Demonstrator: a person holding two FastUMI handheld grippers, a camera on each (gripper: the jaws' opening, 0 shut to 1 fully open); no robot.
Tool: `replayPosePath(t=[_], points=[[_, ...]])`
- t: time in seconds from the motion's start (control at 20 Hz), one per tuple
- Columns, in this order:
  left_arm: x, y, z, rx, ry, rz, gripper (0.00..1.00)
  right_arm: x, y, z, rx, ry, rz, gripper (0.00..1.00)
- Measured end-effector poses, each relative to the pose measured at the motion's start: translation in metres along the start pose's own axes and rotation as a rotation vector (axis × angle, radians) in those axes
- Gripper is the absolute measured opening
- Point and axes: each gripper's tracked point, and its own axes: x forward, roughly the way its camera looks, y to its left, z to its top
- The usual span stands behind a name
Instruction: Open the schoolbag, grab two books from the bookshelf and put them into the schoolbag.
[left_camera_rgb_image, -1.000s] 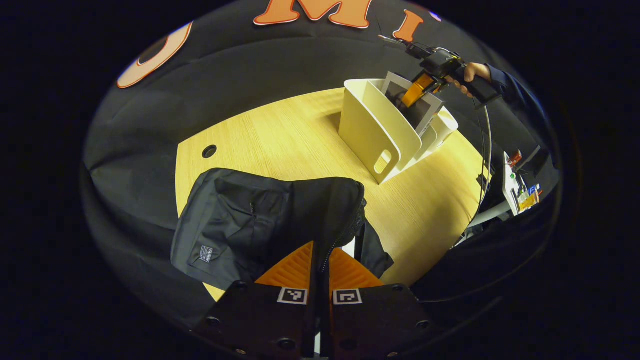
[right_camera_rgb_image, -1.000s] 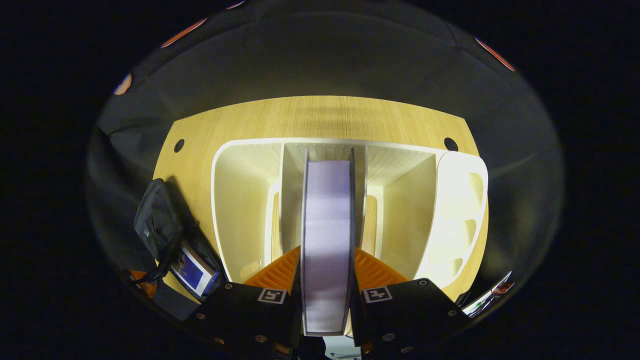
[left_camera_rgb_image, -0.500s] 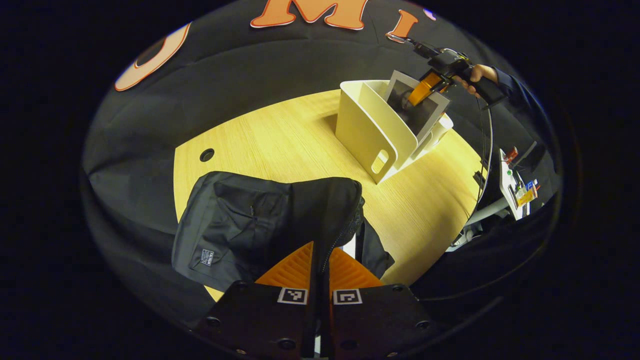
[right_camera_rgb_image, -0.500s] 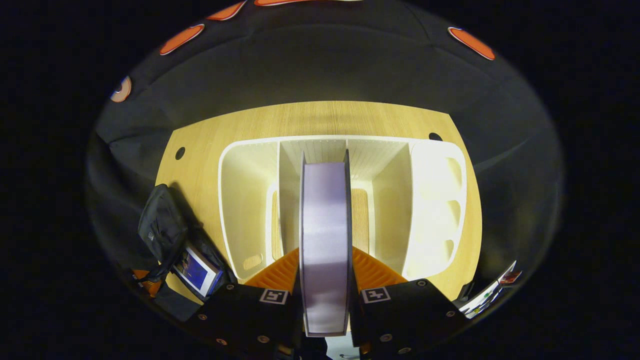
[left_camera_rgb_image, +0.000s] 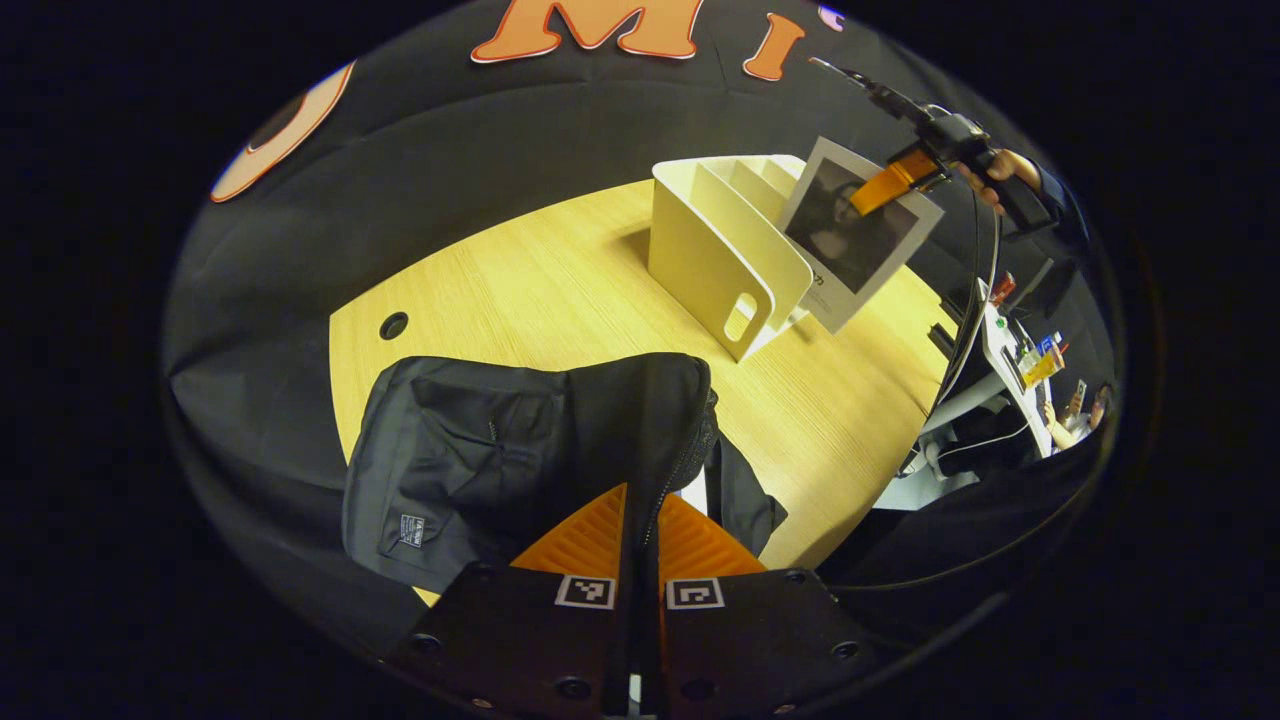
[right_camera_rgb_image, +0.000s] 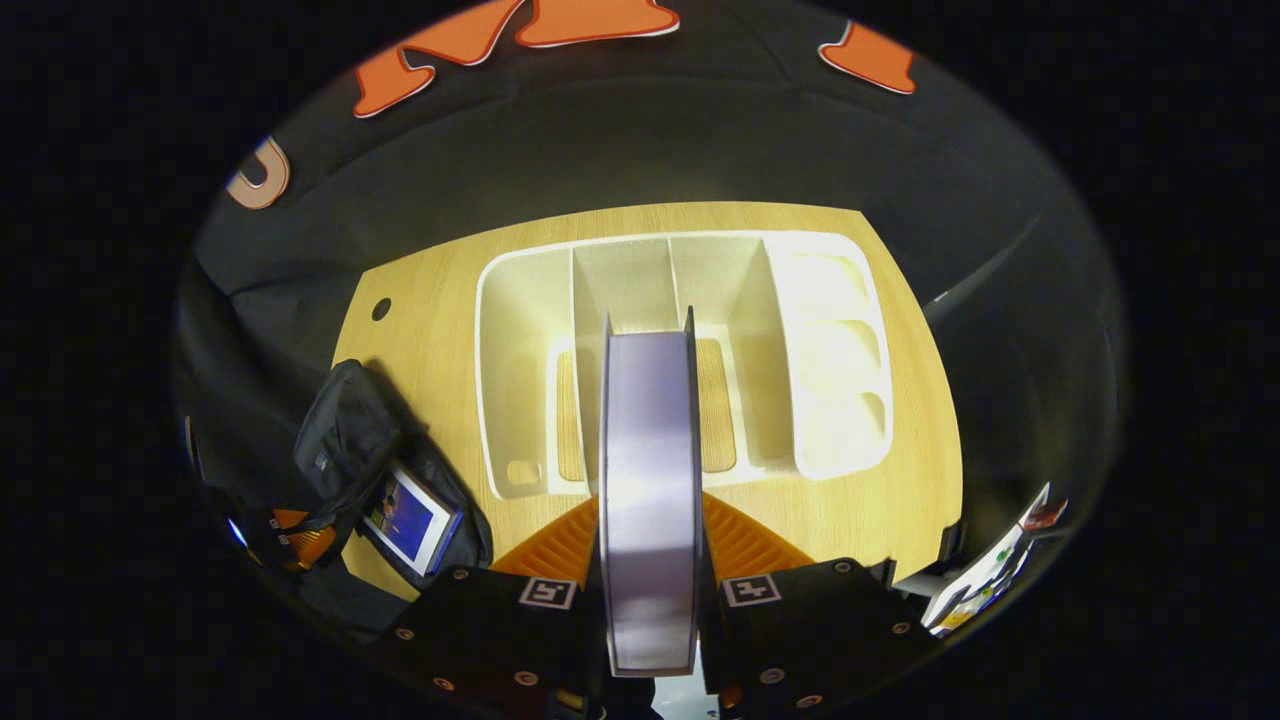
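The left gripper (left_camera_rgb_image: 640, 520) pinches the zipper edge of the black fabric schoolbag (left_camera_rgb_image: 500, 450), lying open on the light wooden table (left_camera_rgb_image: 560, 280). Farther away, the right gripper (right_camera_rgb_image: 652, 530) clamps a thin white-edged book with a dark portrait cover (left_camera_rgb_image: 855, 230), lifted clear above the cream plastic bookshelf (left_camera_rgb_image: 715, 240).

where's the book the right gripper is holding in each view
Left gripper view: the book hangs at upper right, cover facing the camera, lifted beside the white bookshelf, pinched by the right gripper.
Right gripper view: the book stands edge-on at bottom centre between that gripper's own fingers, above the bookshelf.
Shared landmark: the white bookshelf on the wooden table, with the black schoolbag nearby.
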Motion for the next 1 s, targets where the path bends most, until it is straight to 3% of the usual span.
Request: replayPosePath(t=[0.05, 0.6, 0.85, 1.0], points=[[0.0, 0.0, 0.0, 0.008, -0.002, -0.005, 0.05, -0.005, -0.002, -0.026, 0.011, 0.001, 0.003, 0.39], [-0.002, 0.001, -0.001, 0.085, 0.001, -0.05, 0.05, -0.039, 0.016, -0.103, 0.146, -0.032, 0.071, 0.37], [-0.003, 0.004, 0.003, 0.095, -0.006, -0.057, 0.05, -0.051, 0.039, -0.13, 0.249, -0.056, 0.19, 0.38], [-0.004, 0.005, 0.004, 0.097, -0.013, -0.053, 0.05, -0.055, 0.062, -0.137, 0.322, -0.082, 0.309, 0.37]])
